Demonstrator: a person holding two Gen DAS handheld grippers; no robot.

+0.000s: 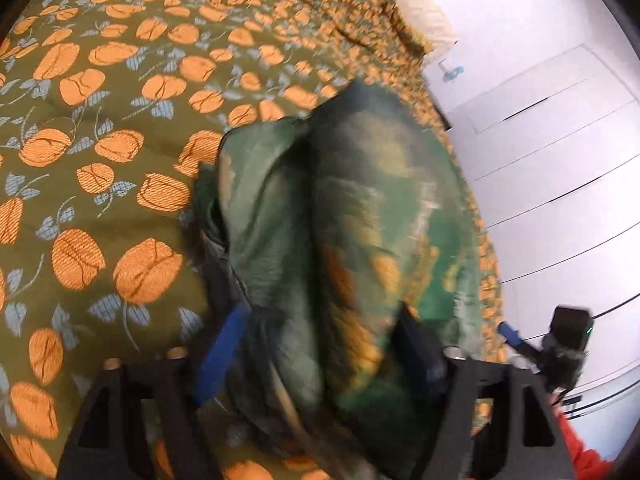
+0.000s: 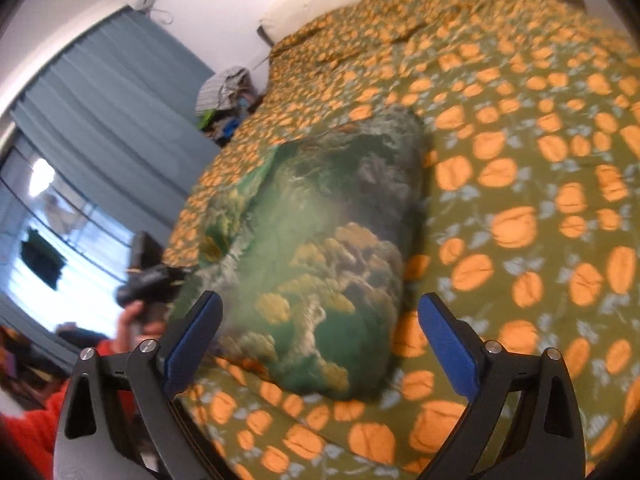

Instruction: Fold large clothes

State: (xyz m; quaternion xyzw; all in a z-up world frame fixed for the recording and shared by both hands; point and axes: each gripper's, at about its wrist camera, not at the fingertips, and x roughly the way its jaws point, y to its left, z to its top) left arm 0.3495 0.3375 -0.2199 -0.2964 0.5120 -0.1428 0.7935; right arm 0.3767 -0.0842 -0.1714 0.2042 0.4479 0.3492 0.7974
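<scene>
Both grippers, left (image 1: 320, 356) and right (image 2: 320, 344), stand with jaws apart.
Green printed garment (image 2: 316, 248) lies bunched on the floral bedspread (image 2: 520, 184); motion blur hides its folds.

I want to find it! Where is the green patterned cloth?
The green patterned cloth lies bundled on the orange-flowered olive bedspread, centre of both views, near the bed's curtain-side edge.

A blurred green-and-gold printed garment (image 1: 344, 208) is lying bunched between the left tool's (image 1: 320, 344) spread blue pads (image 1: 224, 344), near the bed's (image 1: 100, 128) right edge.
</scene>
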